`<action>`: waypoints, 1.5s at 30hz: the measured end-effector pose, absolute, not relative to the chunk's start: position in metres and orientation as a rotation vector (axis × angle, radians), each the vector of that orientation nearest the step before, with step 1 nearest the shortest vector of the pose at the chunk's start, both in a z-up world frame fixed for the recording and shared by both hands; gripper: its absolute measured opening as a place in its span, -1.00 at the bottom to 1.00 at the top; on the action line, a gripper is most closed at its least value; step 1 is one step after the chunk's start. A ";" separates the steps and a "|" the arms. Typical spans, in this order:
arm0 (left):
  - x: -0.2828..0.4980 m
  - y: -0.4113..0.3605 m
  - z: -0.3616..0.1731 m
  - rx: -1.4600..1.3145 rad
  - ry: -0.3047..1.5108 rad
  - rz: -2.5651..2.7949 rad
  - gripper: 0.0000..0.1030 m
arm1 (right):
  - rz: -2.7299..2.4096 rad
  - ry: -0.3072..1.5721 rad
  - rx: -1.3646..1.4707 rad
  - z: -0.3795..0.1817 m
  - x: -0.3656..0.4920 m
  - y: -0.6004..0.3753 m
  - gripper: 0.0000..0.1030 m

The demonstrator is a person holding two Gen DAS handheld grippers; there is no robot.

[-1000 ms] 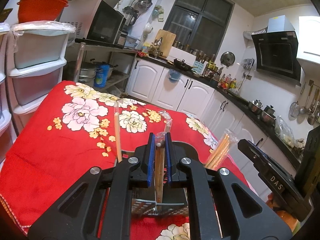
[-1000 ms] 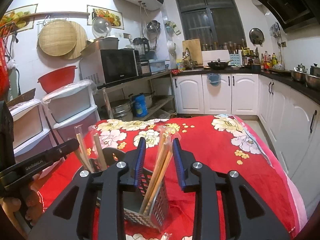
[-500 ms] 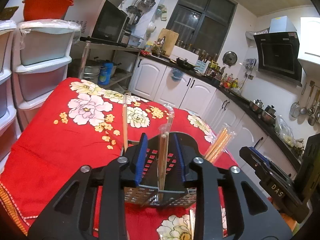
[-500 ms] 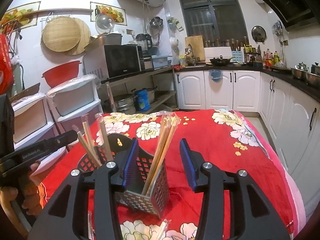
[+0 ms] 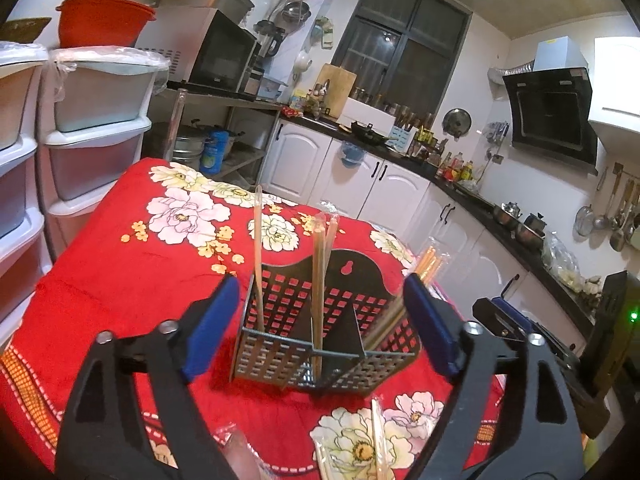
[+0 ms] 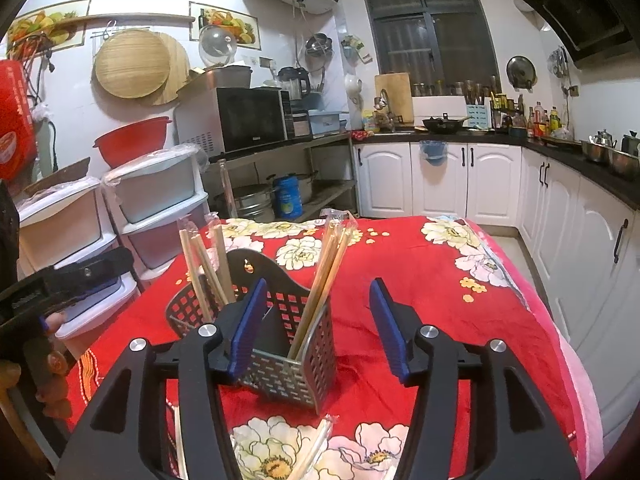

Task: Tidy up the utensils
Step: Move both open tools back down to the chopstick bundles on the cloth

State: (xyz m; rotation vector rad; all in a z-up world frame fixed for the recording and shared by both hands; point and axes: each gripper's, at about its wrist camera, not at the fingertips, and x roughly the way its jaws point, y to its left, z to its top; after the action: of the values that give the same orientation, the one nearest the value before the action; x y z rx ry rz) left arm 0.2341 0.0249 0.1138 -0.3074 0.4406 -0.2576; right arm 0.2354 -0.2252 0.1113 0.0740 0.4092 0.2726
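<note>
A: Since the earlier frames both grippers are backing away from the utensil caddy [image 5: 320, 344], and the wrapped chopsticks that were sitting between the pads are now standing free inside it.

B: Pose, left side?

A: Left gripper [image 5: 320, 328] is pointing slightly downward at the caddy; its jaws are opening, spread wider than the caddy, pads touching nothing. The caddy's near corners are sitting between the blue pads in the picture but farther out.

B: Right?

A: Right gripper [image 6: 318, 324] is tilting down likewise, jaws opening, pads pressing on nothing. The right-hand chopstick bundle [image 6: 324, 276] is leaning in the caddy's right compartment, which shows between the fingers. The left blue pad [image 6: 246, 328] is overlapping the caddy's near wall in view; contact I cannot tell.

B: Anything obscured?

A: Left-wrist view: the single chopstick [image 5: 258, 264] in the left compartment and the pair [image 5: 320, 280] near the centre divider are reading clearly, but their bottoms are disappearing behind the mesh. More wrapped chopsticks [image 5: 376, 440] are lying on the red floral cloth [image 5: 120, 264] at the bottom edge, cut off by the frame and partly behind the gripper bodies. A person's hand [image 6: 48, 360] is gripping the other tool's handle at the left margin of the right-wrist view, partly cropped.
</note>
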 end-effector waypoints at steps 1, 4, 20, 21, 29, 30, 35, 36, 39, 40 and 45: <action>0.232 0.025 0.114 -0.308 0.440 -0.259 0.59 | 0.273 0.408 0.075 0.111 0.233 -0.226 0.09; 0.223 0.025 0.115 -0.307 0.436 -0.266 0.72 | 0.274 0.408 0.076 0.110 0.227 -0.228 0.12; 0.197 0.027 0.095 -0.314 0.488 -0.268 0.77 | 0.281 0.437 0.045 0.101 0.191 -0.233 0.23; 0.196 0.027 0.094 -0.314 0.492 -0.269 0.77 | 0.280 0.441 0.044 0.100 0.189 -0.233 0.23; 0.189 0.022 0.080 -0.291 0.530 -0.272 0.77 | 0.275 0.484 0.036 0.081 0.176 -0.237 0.23; 0.188 0.022 0.078 -0.286 0.535 -0.271 0.77 | 0.273 0.491 0.038 0.078 0.174 -0.238 0.23; 0.186 0.018 0.069 -0.274 0.560 -0.275 0.77 | 0.267 0.521 0.045 0.067 0.169 -0.243 0.23; 0.185 0.017 0.067 -0.269 0.565 -0.276 0.77 | 0.267 0.527 0.046 0.065 0.167 -0.244 0.23; 0.183 0.015 0.062 -0.264 0.576 -0.280 0.77 | 0.265 0.538 0.047 0.060 0.165 -0.246 0.23; 0.183 0.015 0.061 -0.265 0.579 -0.280 0.77 | 0.264 0.544 0.049 0.058 0.163 -0.248 0.23; 0.181 0.009 0.052 -0.252 0.600 -0.285 0.77 | 0.261 0.566 0.034 0.050 0.161 -0.248 0.23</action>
State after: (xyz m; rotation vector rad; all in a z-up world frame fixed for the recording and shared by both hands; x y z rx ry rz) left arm 0.1813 0.0093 0.0518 -0.2518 0.6004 -0.2847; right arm 0.1610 -0.2483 0.0495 0.0343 0.5662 0.2611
